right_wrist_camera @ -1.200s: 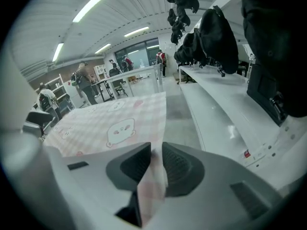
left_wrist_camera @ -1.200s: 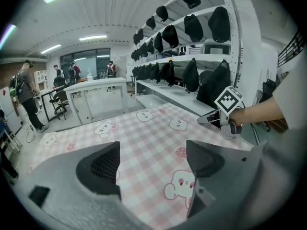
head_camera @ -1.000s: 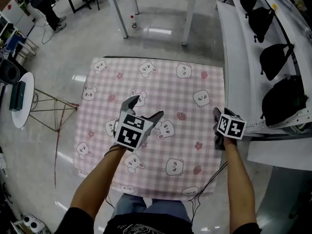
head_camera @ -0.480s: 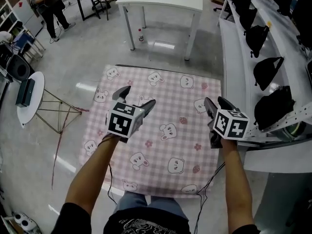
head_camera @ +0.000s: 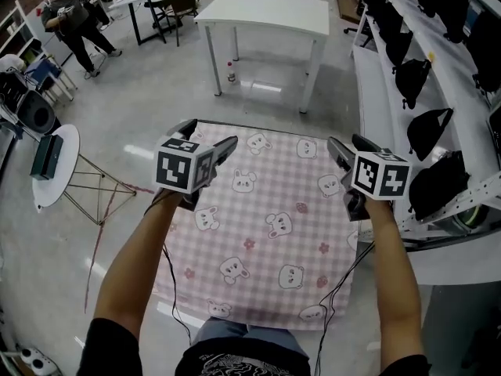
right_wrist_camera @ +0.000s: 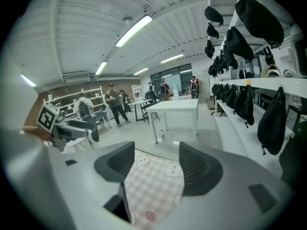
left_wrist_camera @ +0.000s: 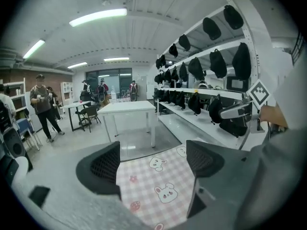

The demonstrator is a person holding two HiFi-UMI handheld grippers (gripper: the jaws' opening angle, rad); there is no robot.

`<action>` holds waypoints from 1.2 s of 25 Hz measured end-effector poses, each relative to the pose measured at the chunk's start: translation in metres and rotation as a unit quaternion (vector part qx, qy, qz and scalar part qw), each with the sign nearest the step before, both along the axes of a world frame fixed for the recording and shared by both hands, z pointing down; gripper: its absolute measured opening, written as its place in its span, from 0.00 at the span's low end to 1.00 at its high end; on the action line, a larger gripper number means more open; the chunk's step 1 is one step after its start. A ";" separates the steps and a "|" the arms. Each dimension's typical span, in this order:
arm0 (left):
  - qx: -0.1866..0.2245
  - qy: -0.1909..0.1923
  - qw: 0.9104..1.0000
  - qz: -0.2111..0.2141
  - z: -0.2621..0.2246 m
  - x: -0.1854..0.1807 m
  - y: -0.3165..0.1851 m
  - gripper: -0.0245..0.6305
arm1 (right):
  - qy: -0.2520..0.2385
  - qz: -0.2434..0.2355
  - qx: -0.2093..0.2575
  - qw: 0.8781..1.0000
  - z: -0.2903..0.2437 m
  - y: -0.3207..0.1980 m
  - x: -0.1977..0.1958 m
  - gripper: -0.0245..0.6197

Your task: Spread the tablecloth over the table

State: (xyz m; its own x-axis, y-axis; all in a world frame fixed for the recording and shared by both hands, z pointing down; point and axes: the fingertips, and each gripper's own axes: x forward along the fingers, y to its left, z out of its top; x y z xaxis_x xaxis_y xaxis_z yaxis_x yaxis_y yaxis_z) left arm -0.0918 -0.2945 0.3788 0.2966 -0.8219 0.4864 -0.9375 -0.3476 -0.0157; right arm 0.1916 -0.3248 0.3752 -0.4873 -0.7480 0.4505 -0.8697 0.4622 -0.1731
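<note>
The pink checked tablecloth (head_camera: 262, 229) with bunny prints lies flat over the table below me, its edges hanging off the near side. My left gripper (head_camera: 208, 136) is held high above the cloth's far left corner, open and empty. My right gripper (head_camera: 351, 149) hovers over the cloth's far right edge; its jaws are opening and hold nothing. In the left gripper view the left gripper (left_wrist_camera: 153, 161) looks down on the cloth (left_wrist_camera: 158, 188), well below it. The right gripper (right_wrist_camera: 156, 166) likewise sees the cloth (right_wrist_camera: 153, 190) far under it in the right gripper view.
A white table (head_camera: 266, 10) stands beyond, a small bottle (head_camera: 231, 73) on the floor by its leg. Long white shelves (head_camera: 391, 92) with black bags (head_camera: 413, 77) run along the right. A round side table (head_camera: 51, 167) and a wire stand (head_camera: 94, 186) are at left. People (head_camera: 66, 14) stand far left.
Both grippers have risen off the cloth and moved toward its far edge. The right gripper's jaws have spread wider. The cloth stays flat.
</note>
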 end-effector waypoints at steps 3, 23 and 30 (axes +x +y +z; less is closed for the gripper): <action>-0.027 0.017 0.999 -0.011 0.030 -0.024 -0.015 0.71 | 0.017 0.009 -0.013 1.000 0.028 -0.020 0.012 0.49; -0.171 -0.002 0.984 -0.058 0.243 -0.220 -0.132 0.71 | 0.102 0.077 -0.136 0.982 0.236 -0.111 0.128 0.48; -0.218 0.028 0.973 -0.071 0.284 -0.251 -0.124 0.71 | 0.081 0.099 -0.184 0.975 0.267 -0.115 0.138 0.61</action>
State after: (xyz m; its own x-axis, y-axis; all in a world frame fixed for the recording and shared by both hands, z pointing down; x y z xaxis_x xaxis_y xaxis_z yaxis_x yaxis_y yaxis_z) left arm -0.3426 -0.4182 0.6631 0.2307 -0.5764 0.7840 -0.9718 -0.1770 0.1559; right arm 0.3292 -0.4402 0.6421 -0.2507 -0.5927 0.7654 -0.9650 0.2154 -0.1493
